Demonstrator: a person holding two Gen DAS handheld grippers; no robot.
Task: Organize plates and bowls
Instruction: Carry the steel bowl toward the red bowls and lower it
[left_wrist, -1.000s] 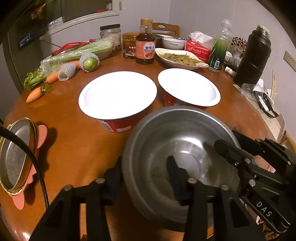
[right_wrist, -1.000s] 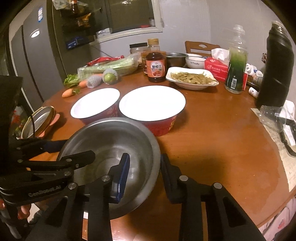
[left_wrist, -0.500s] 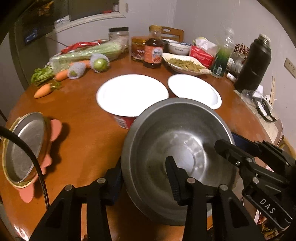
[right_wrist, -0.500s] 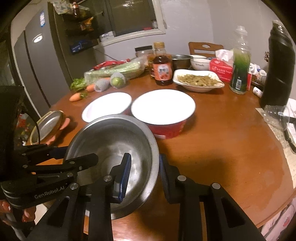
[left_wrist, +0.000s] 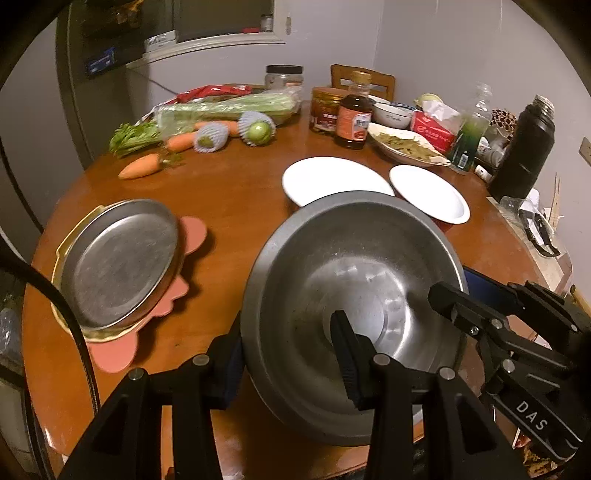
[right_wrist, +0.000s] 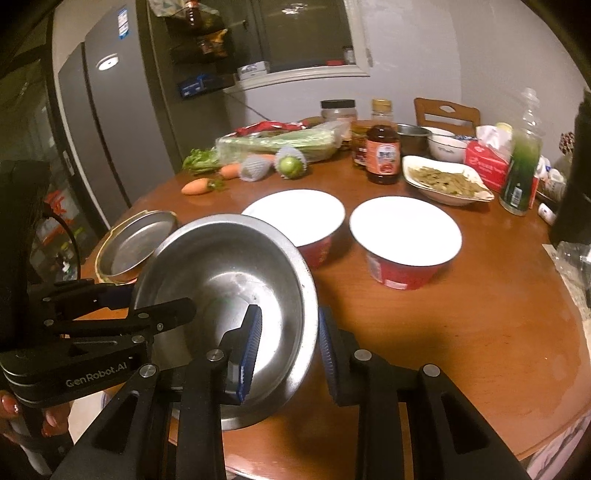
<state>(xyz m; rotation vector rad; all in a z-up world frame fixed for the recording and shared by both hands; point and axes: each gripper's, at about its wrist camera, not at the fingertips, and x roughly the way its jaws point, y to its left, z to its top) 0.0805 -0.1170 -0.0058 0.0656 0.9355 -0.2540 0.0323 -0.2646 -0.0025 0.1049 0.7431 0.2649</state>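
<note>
Both tools clamp 1 steel bowl, lifted off the surface.
Left tool (left_wrist: 288, 354) and right tool (right_wrist: 286, 343) pinch opposite rims; steel bowl (left_wrist: 354, 288) has shifted left, nearer the plate stack (left_wrist: 118, 258), probably its destination.

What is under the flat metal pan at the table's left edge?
The metal pan rests on a yellow-rimmed dish, which lies on a pink scalloped mat. The pan covers most of both, so the dish's inside cannot be seen.
</note>
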